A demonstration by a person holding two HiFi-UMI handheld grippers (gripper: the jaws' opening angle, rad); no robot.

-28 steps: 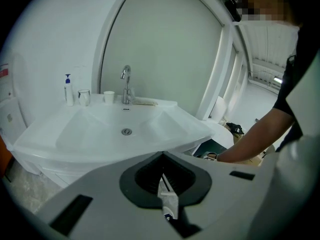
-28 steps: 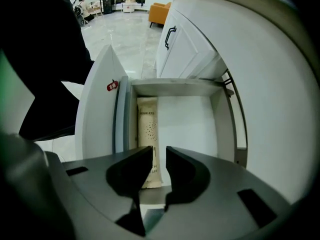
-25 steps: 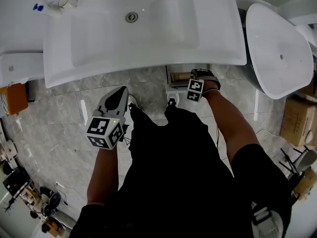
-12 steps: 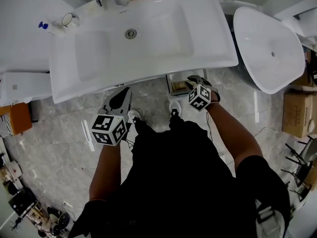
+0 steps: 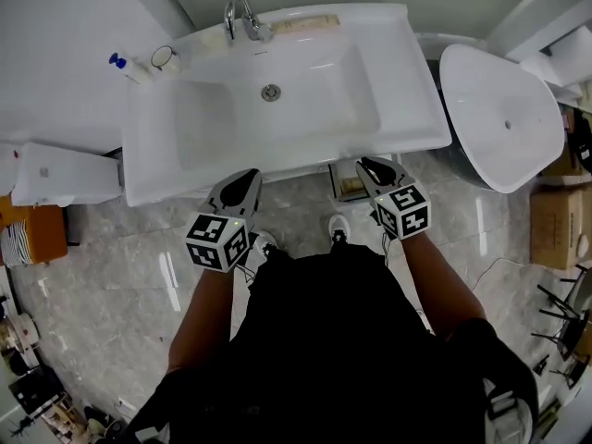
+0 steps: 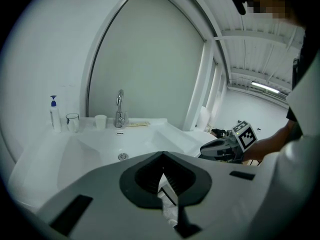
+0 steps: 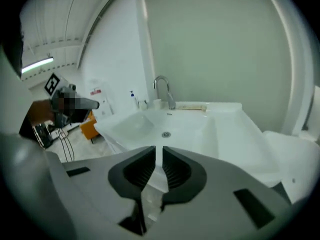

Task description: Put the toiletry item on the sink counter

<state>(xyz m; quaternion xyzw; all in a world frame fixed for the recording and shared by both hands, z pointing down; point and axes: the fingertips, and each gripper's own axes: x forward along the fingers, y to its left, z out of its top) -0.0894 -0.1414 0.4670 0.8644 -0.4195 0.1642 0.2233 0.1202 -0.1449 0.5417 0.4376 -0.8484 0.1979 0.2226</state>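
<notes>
grey left gripper (image 5: 248, 176) pinched together, right gripper (image 5: 370, 165) just closing to an empty slit.

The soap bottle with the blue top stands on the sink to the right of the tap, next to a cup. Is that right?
Not quite. The soap bottle stands on the sink to the left of the tap, next to a cup. The head view shows it.
</notes>
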